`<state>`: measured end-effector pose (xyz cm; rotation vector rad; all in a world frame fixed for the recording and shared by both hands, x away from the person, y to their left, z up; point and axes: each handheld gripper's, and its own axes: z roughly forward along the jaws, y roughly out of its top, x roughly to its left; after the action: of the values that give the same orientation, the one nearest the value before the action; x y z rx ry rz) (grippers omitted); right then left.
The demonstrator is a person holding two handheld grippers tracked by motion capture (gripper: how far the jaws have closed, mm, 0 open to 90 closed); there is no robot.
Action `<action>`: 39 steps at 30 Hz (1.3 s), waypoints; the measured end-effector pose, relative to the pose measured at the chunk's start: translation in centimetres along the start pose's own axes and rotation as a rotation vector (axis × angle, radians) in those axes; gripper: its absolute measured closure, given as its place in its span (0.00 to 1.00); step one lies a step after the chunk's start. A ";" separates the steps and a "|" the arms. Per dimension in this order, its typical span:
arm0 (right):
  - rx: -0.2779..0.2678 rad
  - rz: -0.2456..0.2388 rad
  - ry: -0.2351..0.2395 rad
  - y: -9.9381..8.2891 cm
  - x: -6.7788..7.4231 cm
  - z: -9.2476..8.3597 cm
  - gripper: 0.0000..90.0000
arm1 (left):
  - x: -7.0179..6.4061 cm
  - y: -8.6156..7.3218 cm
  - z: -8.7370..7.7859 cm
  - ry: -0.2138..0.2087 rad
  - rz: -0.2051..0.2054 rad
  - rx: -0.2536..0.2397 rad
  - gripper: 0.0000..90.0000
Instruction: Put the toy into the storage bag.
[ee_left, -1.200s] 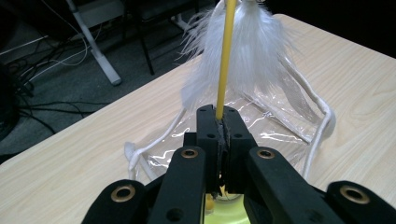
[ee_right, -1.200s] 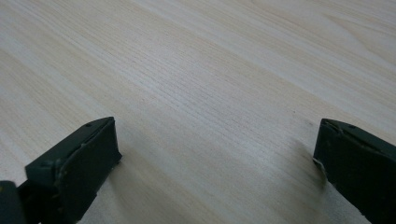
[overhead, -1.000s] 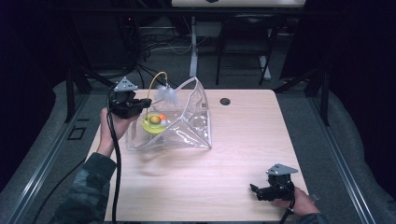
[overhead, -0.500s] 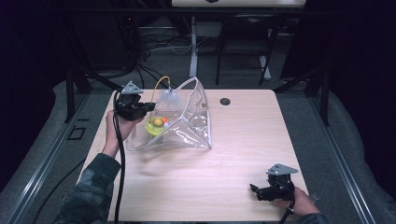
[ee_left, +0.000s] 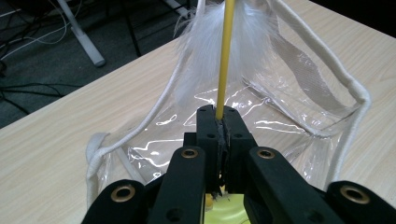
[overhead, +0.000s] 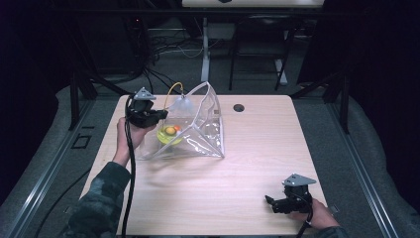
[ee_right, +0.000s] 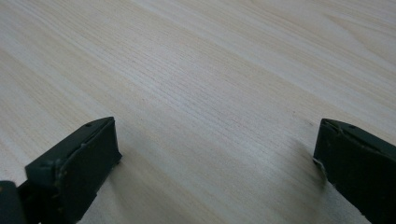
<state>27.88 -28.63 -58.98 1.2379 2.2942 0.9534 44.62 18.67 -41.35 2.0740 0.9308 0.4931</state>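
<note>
The left gripper (ee_left: 219, 122) is clamping a thin yellow stick (ee_left: 226, 51), its black jaws pressed tight on the stick's lower end. The stick is running straight up and away from the jaws, ending in a fluffy white feather tuft (ee_left: 205, 46); its top is cut off by the frame. Around it is sitting a clear, glossy plastic bag (overhead: 198, 129) edged with white cord (ee_left: 345, 79), at the far left of the pale wood-grain table (overhead: 257, 168). Inside, yellow-green and orange things (overhead: 170, 132) are too small to identify. The right gripper (ee_right: 215, 154) is resting near the table's right corner, jaws spread wide, holding nothing.
</note>
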 end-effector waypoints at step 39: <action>0.001 -0.001 0.000 0.0 0.0 0.0 0.00 | 0.6 -2.5 4.5 -0.012 -0.048 0.089 0.97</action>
<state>27.89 -28.63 -58.97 1.2365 2.2954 0.9516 46.67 17.87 -46.02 2.1262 1.0095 0.4201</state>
